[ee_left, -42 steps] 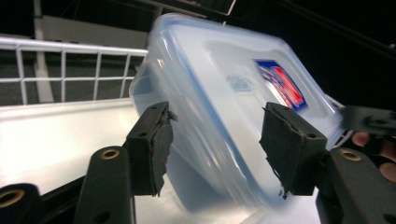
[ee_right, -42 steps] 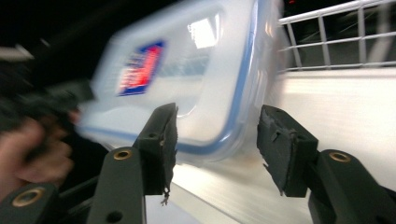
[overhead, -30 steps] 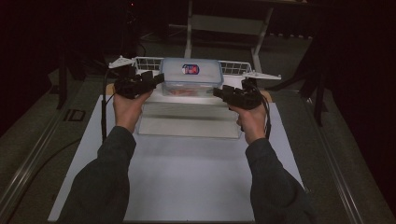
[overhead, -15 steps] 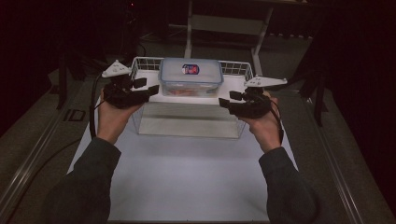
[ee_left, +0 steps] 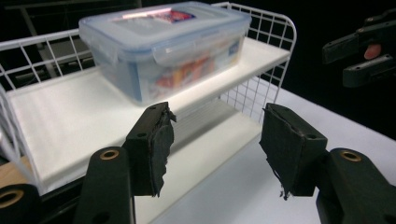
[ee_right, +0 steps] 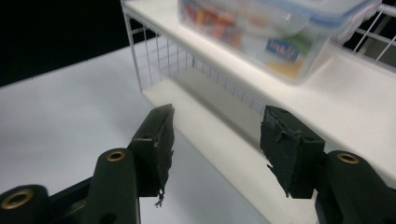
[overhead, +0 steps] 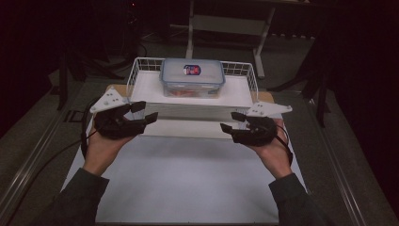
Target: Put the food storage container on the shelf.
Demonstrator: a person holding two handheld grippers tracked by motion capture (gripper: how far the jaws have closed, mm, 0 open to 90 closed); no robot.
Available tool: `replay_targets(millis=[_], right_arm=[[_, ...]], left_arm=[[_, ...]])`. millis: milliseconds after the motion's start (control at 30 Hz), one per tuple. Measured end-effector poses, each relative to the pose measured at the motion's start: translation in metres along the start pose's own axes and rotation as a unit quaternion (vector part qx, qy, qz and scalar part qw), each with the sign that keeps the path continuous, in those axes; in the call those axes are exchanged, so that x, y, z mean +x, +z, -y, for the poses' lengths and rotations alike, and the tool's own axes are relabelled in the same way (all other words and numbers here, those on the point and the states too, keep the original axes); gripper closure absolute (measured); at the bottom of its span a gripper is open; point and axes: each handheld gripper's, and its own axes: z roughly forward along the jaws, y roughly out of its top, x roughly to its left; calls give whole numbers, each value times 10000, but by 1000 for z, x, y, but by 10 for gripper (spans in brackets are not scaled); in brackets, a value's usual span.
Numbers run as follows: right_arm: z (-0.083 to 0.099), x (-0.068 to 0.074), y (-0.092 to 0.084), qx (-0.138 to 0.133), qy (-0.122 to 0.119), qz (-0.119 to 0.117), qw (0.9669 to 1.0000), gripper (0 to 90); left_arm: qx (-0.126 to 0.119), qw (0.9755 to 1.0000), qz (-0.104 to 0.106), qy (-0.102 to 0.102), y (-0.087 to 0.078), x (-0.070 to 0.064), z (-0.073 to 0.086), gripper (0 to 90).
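The surroundings of the white table (overhead: 188, 183) are lost in darkness in the high view, where only a pale frame at the far side can be made out. The contents of the clear plastic box (overhead: 192, 77) are seen only as blurred red, orange and yellow shapes through its walls; what they are cannot be told. The box is closed by a blue-edged lid (ee_left: 163, 21), on which a small label (overhead: 191, 70) is carried, its print too small to read. In the right gripper view the box is cut off at the top edge. The box is set on the upper shelf of a white wire rack (overhead: 141, 89), towards its rear middle; the lower shelf (ee_right: 219, 116) is partly shadowed.

The left gripper (overhead: 143, 113) and right gripper (overhead: 231, 121) are held in front of the rack, one at each end, well apart from the box. Both pairs of jaws have just been opening and are released, with nothing between the pads (ee_left: 156, 144).
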Motion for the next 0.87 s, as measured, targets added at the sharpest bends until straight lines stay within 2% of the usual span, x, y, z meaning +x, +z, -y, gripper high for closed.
replay_targets(millis=[133,233,300,367,433,500,633,700,867], right_arm=[[20,8,-9,51,-92,84,9999,408],[36,13,-19,19,-134,172,9998,388],[49,13,-26,-47,-60,202,9998,376],[62,12,-32,-159,144,210,9996,365],[76,11,-36,-148,254,262,9992,348],[89,11,-38,-96,321,285,9990,330],[113,12,-39,-42,432,385,9983,300],[123,11,-39,-83,528,415,9977,289],[138,8,-37,-83,667,475,9966,274]], left_arm=[[45,10000,-67,-12,-11,-1,26,410],[58,9997,-102,-225,-18,0,48,407],[78,9994,-191,-276,-23,0,63,402],[59,9990,-276,-334,-28,-1,76,397],[-4,9986,-382,-357,-33,-1,88,392],[-34,9983,-471,-332,-36,-2,96,388],[13,9981,-519,-326,-38,-4,116,379],[19,9979,-510,-411,-38,-3,123,377],[60,9965,-640,-535,-35,3,130,373]])
